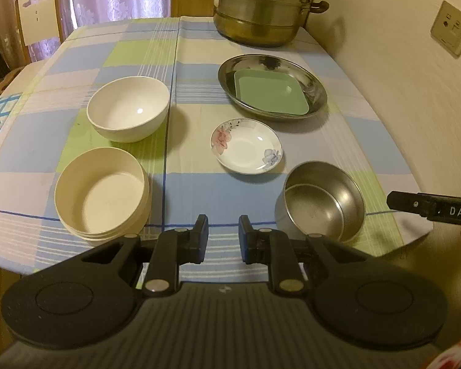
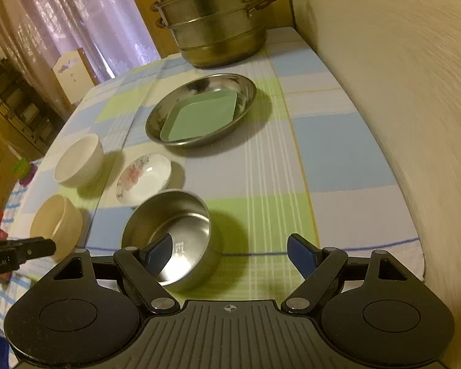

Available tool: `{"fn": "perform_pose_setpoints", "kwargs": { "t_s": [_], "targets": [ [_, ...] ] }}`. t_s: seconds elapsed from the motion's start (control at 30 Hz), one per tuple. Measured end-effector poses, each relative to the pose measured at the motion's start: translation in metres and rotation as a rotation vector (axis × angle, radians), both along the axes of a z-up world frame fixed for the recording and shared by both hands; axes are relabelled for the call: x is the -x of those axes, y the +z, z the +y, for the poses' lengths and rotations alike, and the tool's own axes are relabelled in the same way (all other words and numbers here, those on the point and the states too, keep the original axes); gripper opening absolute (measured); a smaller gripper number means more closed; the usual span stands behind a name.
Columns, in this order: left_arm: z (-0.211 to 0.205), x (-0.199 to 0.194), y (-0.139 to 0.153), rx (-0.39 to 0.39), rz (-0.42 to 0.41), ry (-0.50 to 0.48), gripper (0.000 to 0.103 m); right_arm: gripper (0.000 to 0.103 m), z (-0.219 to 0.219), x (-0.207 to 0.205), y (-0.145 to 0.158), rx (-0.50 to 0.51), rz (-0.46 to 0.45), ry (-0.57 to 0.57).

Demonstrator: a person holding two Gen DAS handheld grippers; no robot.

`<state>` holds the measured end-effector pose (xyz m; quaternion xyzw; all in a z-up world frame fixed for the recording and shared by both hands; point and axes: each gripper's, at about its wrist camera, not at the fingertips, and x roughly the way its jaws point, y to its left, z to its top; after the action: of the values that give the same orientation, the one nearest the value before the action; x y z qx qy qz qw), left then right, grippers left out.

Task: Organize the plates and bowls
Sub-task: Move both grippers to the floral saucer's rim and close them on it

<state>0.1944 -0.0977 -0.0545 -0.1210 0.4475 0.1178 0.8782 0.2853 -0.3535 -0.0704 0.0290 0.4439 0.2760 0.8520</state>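
Steel bowl (image 2: 169, 233): on desk (image 2: 338, 153), right claw (image 2: 230, 255) wide above its near rim; left claw (image 1: 222, 236) narrow, empty, left of bowl

We see a tablecloth (image 1: 199, 184) checked in pale blue, lime green and white, a plain white round bowl (image 1: 128, 108), a cream round container (image 1: 103, 189), a white saucer (image 1: 246, 146) with pink and blue flowers, and a mint-green square plate (image 1: 270, 92) inside a shiny steel dish (image 1: 316, 92).
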Motion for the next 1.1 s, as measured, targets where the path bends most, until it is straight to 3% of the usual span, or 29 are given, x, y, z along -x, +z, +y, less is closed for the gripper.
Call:
{"fn": "perform_pose_setpoints", "kwargs": {
  "t_s": [0.4,0.7,1.1],
  "targets": [
    [0.025,-0.043,-0.01,0.023,-0.034,0.007,0.018,0.08,0.02,-0.043,-0.001,-0.036,-0.001,-0.001],
    [0.045,-0.078,-0.022,0.049,-0.033,0.0,0.018,0.06,0.053,-0.069,-0.008,-0.047,0.01,0.06],
    [0.053,-0.111,-0.037,0.05,0.007,-0.035,0.018,0.05,0.09,-0.087,-0.018,-0.041,0.032,0.126]
  ]
}}
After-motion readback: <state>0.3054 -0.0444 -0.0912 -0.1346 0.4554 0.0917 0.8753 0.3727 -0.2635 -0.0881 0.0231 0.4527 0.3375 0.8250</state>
